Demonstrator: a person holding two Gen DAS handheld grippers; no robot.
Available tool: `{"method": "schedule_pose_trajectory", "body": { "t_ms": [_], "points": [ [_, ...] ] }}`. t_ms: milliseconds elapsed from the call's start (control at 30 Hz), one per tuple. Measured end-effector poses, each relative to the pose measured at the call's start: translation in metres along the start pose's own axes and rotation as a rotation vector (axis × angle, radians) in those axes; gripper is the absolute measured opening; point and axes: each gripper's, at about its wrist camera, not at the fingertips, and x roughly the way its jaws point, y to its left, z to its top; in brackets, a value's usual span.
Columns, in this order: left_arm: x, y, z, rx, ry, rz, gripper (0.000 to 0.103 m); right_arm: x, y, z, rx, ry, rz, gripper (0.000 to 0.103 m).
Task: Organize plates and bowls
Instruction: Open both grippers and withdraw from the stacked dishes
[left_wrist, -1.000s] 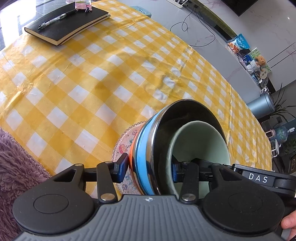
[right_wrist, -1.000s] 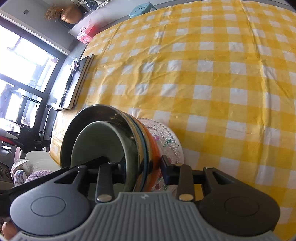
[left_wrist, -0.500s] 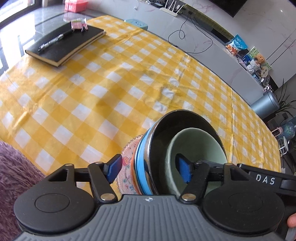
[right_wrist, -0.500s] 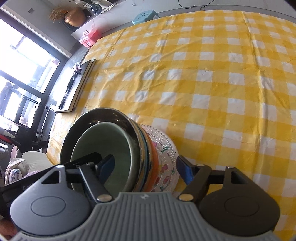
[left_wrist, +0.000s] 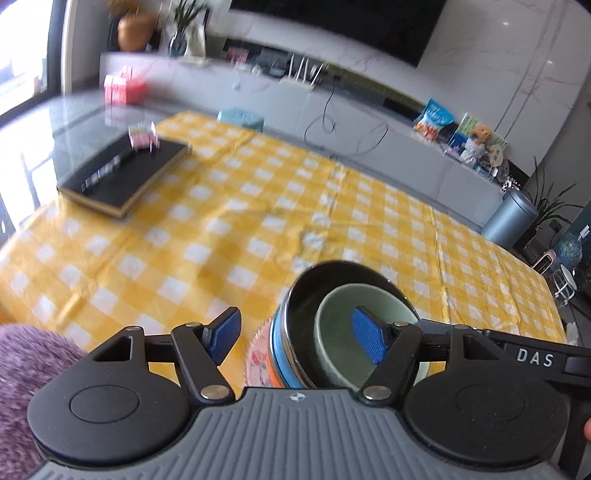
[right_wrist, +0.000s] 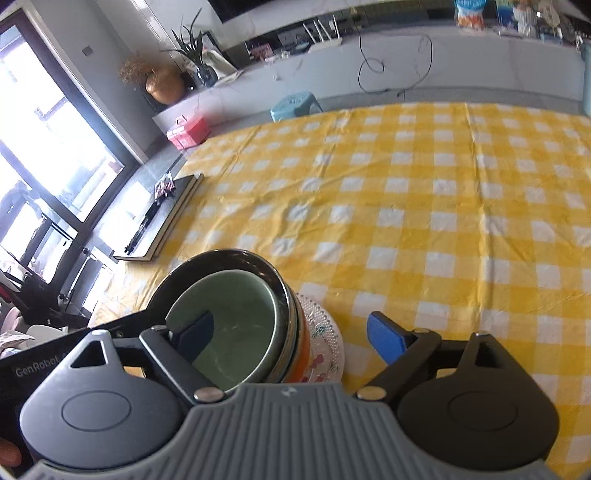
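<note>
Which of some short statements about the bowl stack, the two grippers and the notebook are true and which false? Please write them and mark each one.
1. The green bowl sits inside the dark metal bowl. True.
2. The left gripper is clamped on the stack. False: its jaws stand open, pads clear.
3. The right gripper stands open. True.
4. The stack rests on a flowered glass plate. True.
5. The black notebook lies under the stack. False: it lies apart, near the far corner of the checked tablecloth.
</note>
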Motion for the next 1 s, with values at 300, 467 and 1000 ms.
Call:
{"method": "schedule_pose_trajectory", "body": {
  "t_ms": [300, 467, 1000],
  "points": [
    [-0.042, -0.018, -0.03, 0.224, -0.206, 0.041, 0.082, -0.064, 0.008, -0.055, -0.012, -0.325, -0.131, 0.1],
    [-0.058, -0.028, -0.05, 0.338, -0.305, 0.065, 0.088, -0.088, 0.012, -0.084, 0.014, -0.401, -0.207, 0.1],
    [-0.059, -0.014, -0.086, 0.329, -0.163, 0.073, 0.094, -0.122, 0.058, -0.157, -0.117, -0.435, -0.293, 0.1]
  ]
}}
